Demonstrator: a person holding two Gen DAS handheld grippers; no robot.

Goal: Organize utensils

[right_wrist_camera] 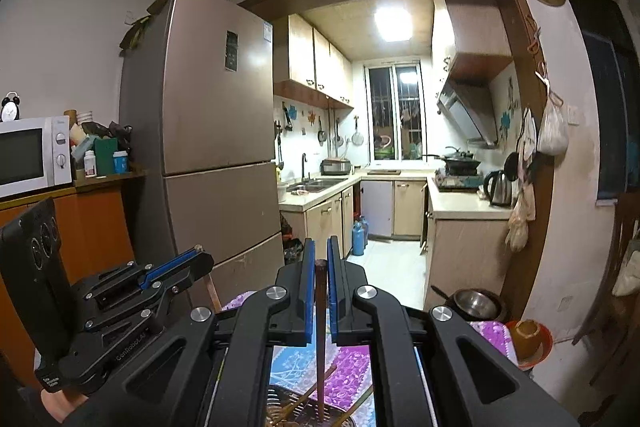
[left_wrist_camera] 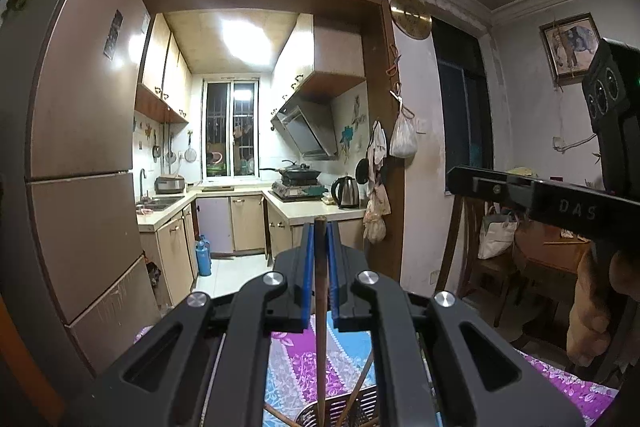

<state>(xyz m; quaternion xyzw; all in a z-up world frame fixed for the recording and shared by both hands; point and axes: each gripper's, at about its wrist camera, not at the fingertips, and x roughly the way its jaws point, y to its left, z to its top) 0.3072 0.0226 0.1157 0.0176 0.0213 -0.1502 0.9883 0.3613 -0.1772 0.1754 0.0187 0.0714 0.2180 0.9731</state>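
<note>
Left gripper: the black two-finger left gripper (left_wrist_camera: pixel 320 227) with blue pads is clenched on a thin brown wooden chopstick (left_wrist_camera: pixel 320 307), which stands upright between the pads, its top just above the fingertips.
Right gripper: the black right gripper (right_wrist_camera: pixel 321 259) with blue pads grasps a second dark brown chopstick (right_wrist_camera: pixel 321 327), also upright.
Below the left gripper: a dark slotted utensil basket (left_wrist_camera: pixel 352 409) with more wooden sticks leaning in it; the held chopstick's lower end reaches it.
Below the right gripper: the chopstick's lower end dips into a round metal strainer (right_wrist_camera: pixel 304 415) holding other sticks.
Surface: a purple and blue floral tablecloth (left_wrist_camera: pixel 296 367).
Beyond: a tall bronze refrigerator (right_wrist_camera: pixel 208 131), then the kitchen counter (left_wrist_camera: pixel 316 213) with a steel kettle (left_wrist_camera: pixel 347 191).
</note>
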